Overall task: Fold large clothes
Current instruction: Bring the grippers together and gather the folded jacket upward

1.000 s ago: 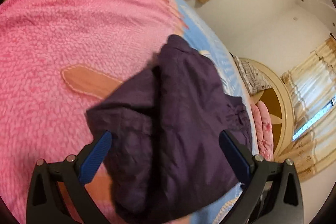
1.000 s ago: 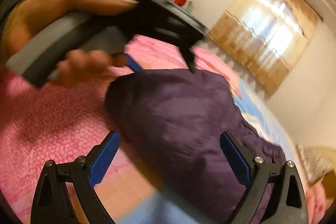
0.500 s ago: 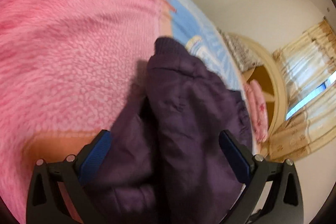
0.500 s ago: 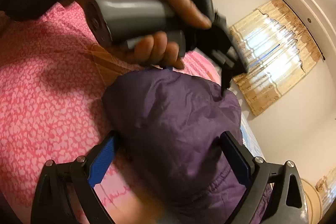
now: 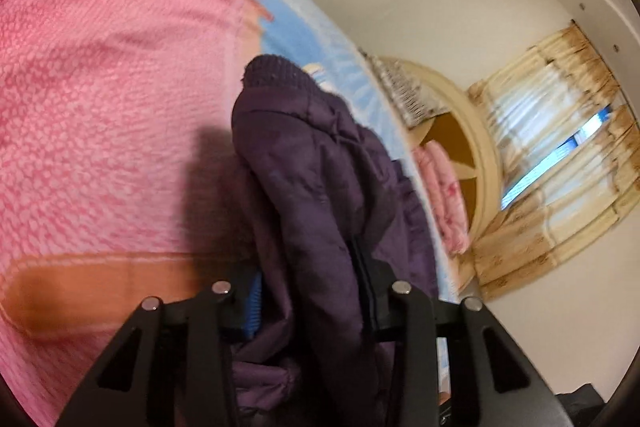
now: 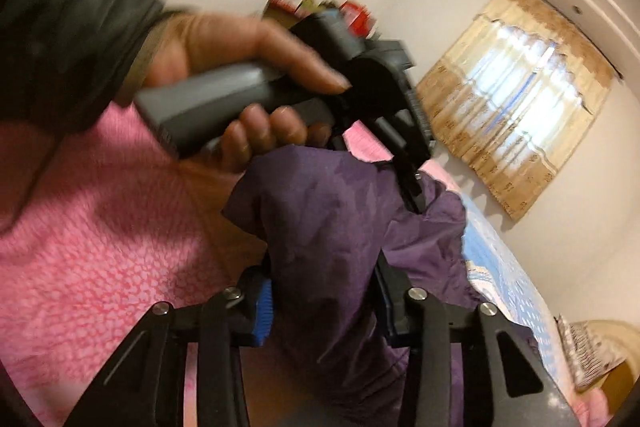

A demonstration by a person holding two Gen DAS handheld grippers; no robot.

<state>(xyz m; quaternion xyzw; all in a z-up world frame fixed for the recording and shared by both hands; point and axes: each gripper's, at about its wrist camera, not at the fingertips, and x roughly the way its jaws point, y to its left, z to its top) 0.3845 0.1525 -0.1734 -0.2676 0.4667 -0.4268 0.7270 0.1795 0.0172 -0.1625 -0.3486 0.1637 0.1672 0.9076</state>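
The right gripper (image 6: 324, 301) is clamped on a bunched fold of the purple jacket (image 6: 344, 227); its jaws have just been closing, and the cloth fills the gap between the blue pads. The left gripper (image 5: 310, 301) likewise has just been closing and now pinches a thick ridge of the jacket (image 5: 320, 187) between its pads. Both grips sit at the near end of the garment, so neither hand is nearer than the other.

From the left gripper the jacket runs straight ahead and away, its long axis along the line of the fingers, ending in a knitted cuff (image 5: 276, 73) at the far end. It lies on the bed, across the pink blanket (image 5: 104, 99), with the blue sheet (image 5: 304, 39) just beyond it. In the right wrist view the left hand (image 6: 244, 67) grips its handle right above the jacket, close ahead of the right gripper, so the two grips stand side by side on the same near edge. The coming fold likely turns on carrying this edge toward the far cuff.

A second ago both grippers stood wide apart over the jacket, which lay looser and flatter; now the cloth is gathered into the jaws and looks raised off the blanket.
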